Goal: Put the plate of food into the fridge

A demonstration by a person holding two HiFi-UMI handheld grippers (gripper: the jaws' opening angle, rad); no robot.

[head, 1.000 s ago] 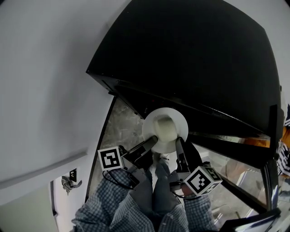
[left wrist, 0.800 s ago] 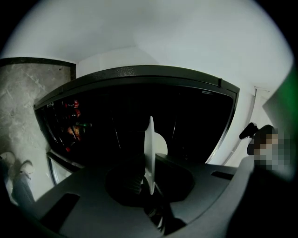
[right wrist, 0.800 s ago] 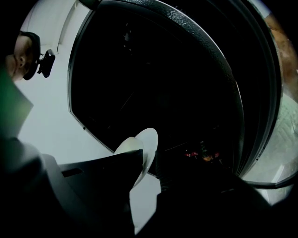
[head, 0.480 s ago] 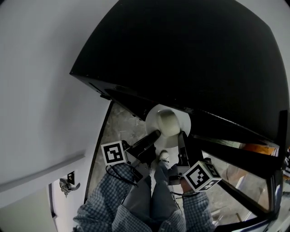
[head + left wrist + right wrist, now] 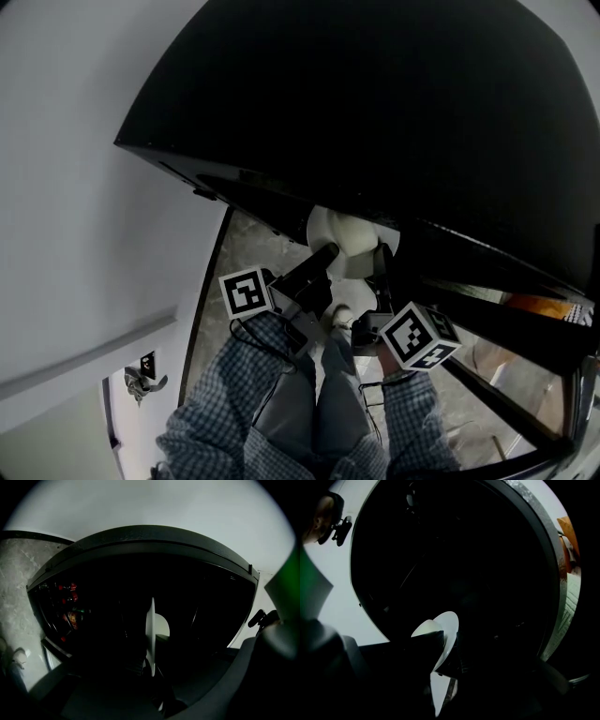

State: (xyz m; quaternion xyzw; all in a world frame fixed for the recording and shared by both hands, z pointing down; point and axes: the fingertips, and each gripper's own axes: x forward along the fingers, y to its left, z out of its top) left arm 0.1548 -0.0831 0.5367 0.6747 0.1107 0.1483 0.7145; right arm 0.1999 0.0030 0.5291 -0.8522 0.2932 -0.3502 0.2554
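Note:
The white plate (image 5: 349, 246) carries a pale round bun (image 5: 357, 231), and its far half is tucked under the black fridge top (image 5: 394, 122). My left gripper (image 5: 321, 259) is shut on the plate's left rim and my right gripper (image 5: 382, 259) is shut on its right rim. The left gripper view shows the plate (image 5: 150, 634) edge-on against the dark fridge interior, with the bun (image 5: 161, 625) beside it. In the right gripper view the plate (image 5: 445, 634) is tilted and the bun (image 5: 423, 628) peeks out beside the dark jaw. The fridge interior is almost black.
A glass fridge door (image 5: 511, 375) stands open at the lower right. Coloured packets (image 5: 70, 611) sit on shelves at the left inside. A white wall (image 5: 84, 187) runs along the left, and grey marbled floor (image 5: 244, 262) lies below. The person's legs (image 5: 319, 403) stand beneath the grippers.
Both grippers have carried the plate forward and up into the fridge opening. More of the plate is now hidden under the fridge's black top.

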